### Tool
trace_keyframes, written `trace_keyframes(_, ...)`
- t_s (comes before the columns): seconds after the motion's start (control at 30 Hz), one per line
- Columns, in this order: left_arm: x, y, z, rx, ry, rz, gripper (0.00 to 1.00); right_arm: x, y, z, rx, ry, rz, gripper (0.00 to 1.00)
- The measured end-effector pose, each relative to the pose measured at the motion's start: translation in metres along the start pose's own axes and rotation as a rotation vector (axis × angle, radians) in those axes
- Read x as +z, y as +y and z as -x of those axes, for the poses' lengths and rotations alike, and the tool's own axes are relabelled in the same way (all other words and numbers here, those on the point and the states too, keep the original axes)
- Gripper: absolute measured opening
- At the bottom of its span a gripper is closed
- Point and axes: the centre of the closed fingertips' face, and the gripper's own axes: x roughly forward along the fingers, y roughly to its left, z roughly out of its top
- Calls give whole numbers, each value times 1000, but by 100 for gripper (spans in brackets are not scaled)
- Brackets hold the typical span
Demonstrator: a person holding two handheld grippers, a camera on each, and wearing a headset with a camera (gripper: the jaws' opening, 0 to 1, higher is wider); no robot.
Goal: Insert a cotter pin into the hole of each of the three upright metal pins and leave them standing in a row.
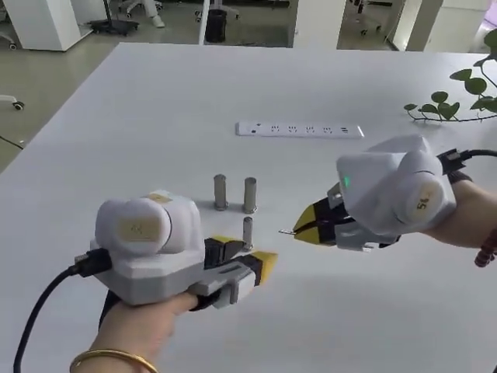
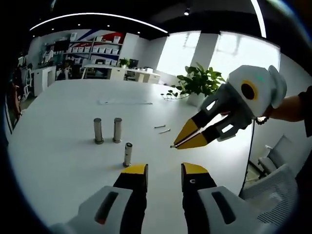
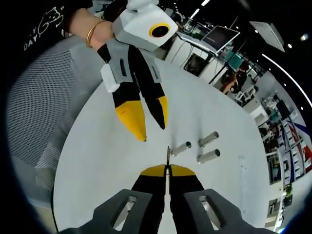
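Observation:
Three upright metal pins stand on the white table: two side by side at the back [image 1: 220, 192] [image 1: 249, 195] and a shorter-looking one [image 1: 247, 231] in front. My left gripper [image 1: 247, 261] is open just before the front pin [image 2: 127, 154], nothing between its jaws. My right gripper [image 1: 304, 227] is shut on a thin cotter pin [image 1: 286, 231], whose tip points left toward the front pin [image 3: 181, 148]. The cotter pin [image 3: 167, 161] sticks out past the shut jaws. Two more cotter pins [image 2: 162, 128] lie on the table further back.
A white power strip [image 1: 300, 130] lies across the table behind the pins. Green plant leaves [image 1: 464, 97] hang over the far right edge. A cable [image 1: 39, 307] trails from the left gripper. Open table surface lies all around the pins.

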Motion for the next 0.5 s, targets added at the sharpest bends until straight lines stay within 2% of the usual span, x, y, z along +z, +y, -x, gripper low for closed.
trace_keyframes(0.27, 3, -8, 4, -34, -8, 35, 16, 12, 9, -1, 6, -23, 23, 0)
trace_keyframes(0.5, 5, -13, 3, -55, -13, 74, 13, 17, 14, -1, 13, -33, 48, 0)
